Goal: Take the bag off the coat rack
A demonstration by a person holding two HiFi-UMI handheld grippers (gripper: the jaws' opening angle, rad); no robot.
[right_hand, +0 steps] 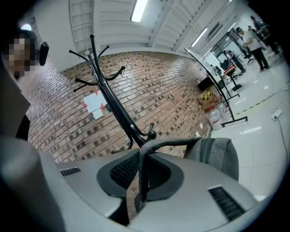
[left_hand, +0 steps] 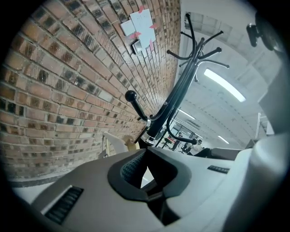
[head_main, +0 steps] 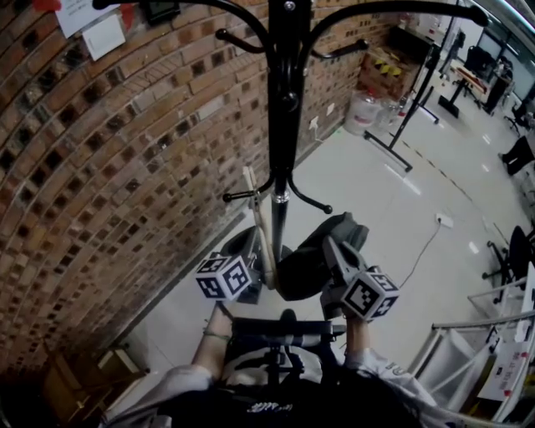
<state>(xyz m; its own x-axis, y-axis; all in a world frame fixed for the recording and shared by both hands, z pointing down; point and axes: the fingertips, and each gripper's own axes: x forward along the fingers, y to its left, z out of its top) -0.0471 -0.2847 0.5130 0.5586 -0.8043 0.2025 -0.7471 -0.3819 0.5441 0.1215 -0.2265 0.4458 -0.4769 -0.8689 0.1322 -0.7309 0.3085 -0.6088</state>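
Note:
A black coat rack point(head_main: 287, 125) stands close to a brick wall, with curved hooks at its top and low on the pole. The grey bag point(head_main: 334, 242) hangs off the rack, just right of the pole, below a lower hook point(head_main: 321, 207). My right gripper point(head_main: 333, 251) is shut on its black strap point(right_hand: 172, 144), which runs between the jaws of the right gripper point(right_hand: 142, 174); the grey bag point(right_hand: 217, 156) body sits to the right. My left gripper point(head_main: 244, 251) is left of the pole. In the left gripper view the left gripper point(left_hand: 146, 174) is open a little with nothing in it.
The brick wall point(head_main: 100, 167) curves along the left, with papers point(head_main: 92, 25) pinned on it. A pale beige strip point(head_main: 257, 221) stands beside the pole. Water jugs point(head_main: 364, 109), boxes point(head_main: 384, 71) and a black stand point(head_main: 410, 109) are farther back. A white frame point(head_main: 493, 351) is at the lower right.

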